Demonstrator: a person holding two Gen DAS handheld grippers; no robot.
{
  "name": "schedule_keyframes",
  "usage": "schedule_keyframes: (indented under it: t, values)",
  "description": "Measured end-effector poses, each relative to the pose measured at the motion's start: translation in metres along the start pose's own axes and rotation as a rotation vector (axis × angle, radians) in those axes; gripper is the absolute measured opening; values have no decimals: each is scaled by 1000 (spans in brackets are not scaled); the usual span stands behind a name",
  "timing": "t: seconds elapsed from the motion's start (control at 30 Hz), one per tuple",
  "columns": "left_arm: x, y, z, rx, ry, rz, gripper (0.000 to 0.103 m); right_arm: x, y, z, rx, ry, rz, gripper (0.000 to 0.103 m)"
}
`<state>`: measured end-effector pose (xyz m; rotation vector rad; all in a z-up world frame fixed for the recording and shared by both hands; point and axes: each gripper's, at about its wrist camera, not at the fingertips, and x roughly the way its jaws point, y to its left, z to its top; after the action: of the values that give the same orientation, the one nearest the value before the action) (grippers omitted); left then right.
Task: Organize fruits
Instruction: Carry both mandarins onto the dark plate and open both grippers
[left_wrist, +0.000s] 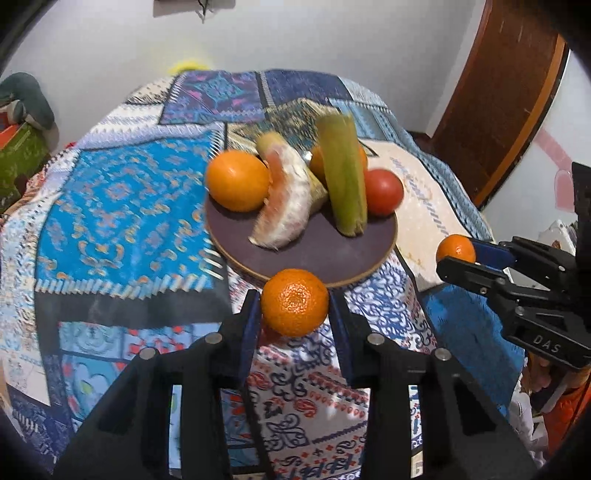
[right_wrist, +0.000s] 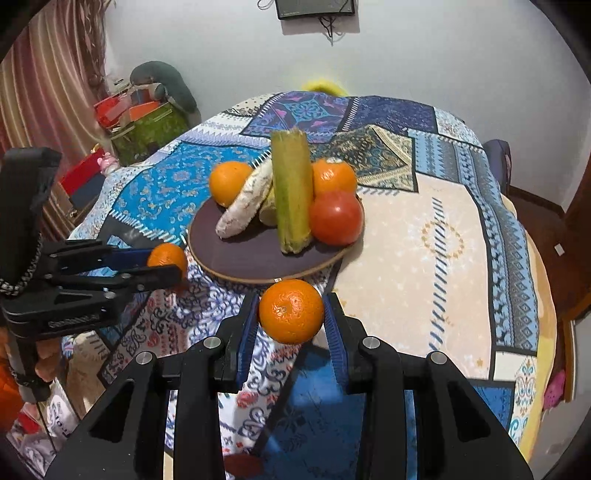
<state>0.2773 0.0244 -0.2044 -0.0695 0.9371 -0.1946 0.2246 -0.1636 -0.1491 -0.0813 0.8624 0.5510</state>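
Observation:
My left gripper (left_wrist: 294, 306) is shut on a small mandarin (left_wrist: 294, 302) and holds it above the cloth, just short of the near rim of a round dark plate (left_wrist: 325, 251). My right gripper (right_wrist: 291, 314) is shut on a second mandarin (right_wrist: 291, 311) near the same rim (right_wrist: 258, 258). On the plate lie two oranges (left_wrist: 237, 180), a pomelo wedge (left_wrist: 286, 206), a green sugarcane piece (left_wrist: 341, 173) and a red tomato (left_wrist: 382, 191). Each gripper shows in the other's view, the right one (left_wrist: 456, 254) and the left one (right_wrist: 168, 260).
A patchwork cloth (right_wrist: 424, 229) covers the round table. A green box with clutter (right_wrist: 147, 122) stands at the far left by a curtain. A brown door (left_wrist: 506, 96) is at the right. A white wall lies behind.

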Motion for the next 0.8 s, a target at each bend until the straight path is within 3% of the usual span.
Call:
schedule_keyframes:
  t: [0.43,0.8]
  values:
    - [9,17,19,-19,-27,10,37,27,18,28,-37,-13,37,32]
    - [31,19,24,-23,-13,-15,37,61,23,25,-48,34,49,32]
